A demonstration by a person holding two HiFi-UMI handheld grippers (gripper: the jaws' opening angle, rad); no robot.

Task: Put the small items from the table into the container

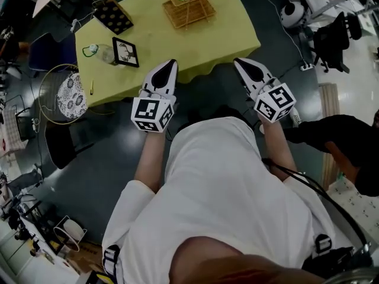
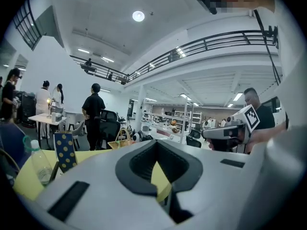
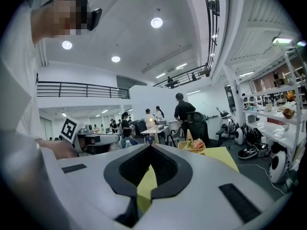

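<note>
Standing at the near edge of the table [image 1: 160, 40], yellow-green cloth over it. Holding left gripper [image 1: 171, 64] and right gripper [image 1: 237, 62] side by side, apart from each other, both aimed roughly level toward the far side, tips at the near edge. Jaws pressed together on both. Nothing between them in either gripper view, only cloth visible through the notch behind the tips. Judged a carry posture: closed and level, tools compact, not yet over anything worth picking.

Container taken to be the wicker basket [image 1: 188, 6] at the far edge, roughly centre. Already holding some coloured bits; cannot tell what. Set well away from the near edge, so a reach across the cloth for every drop.

Candidates, all on the left part of the table:
- clear bottle [image 1: 99, 52], upright in the left gripper view
- framed card [image 1: 125, 52] just beside it
- polka-dot box [image 1: 113, 15] near the far left corner
- thin yellow stick [image 1: 92, 88] by the left edge

Left gripper better placed for these; bare cloth only ahead of the right.

Task judged at its start: nothing gripped, jaws to be opened before any pick.
</note>
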